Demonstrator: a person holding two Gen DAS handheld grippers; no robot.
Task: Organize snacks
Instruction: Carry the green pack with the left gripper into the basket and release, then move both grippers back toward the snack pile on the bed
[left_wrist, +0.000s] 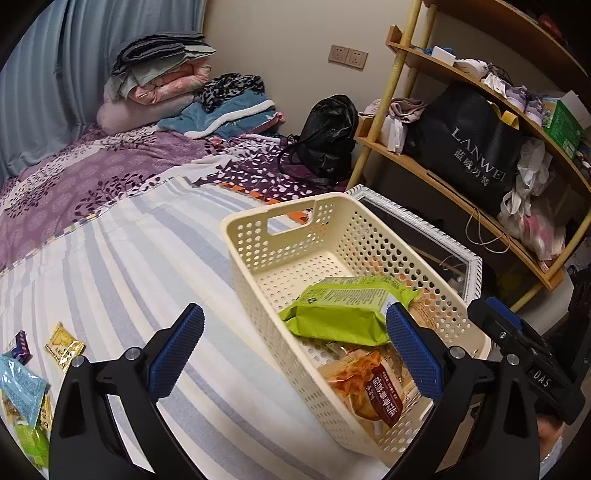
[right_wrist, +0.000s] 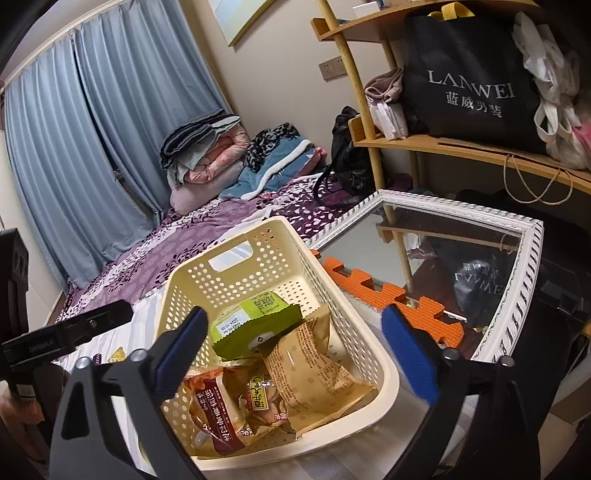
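Both tongs are being held wide apart with nothing between the pads: the left gripper and the right gripper are both being carried over the near end of the cream perforated basket.

Loose snack sachets are lying on the striped bedsheet, low and to the left of the left gripper, so that hand is judged the nearer for the next pick. A blue packet is lying beside them, its long axis running roughly toward the camera.

In the basket a green packet is resting on a tan pouch and an orange-red bag. The basket wall is standing between sachets and contents.

Beyond, a framed mirror, orange foam mat and wooden shelf are being seen.
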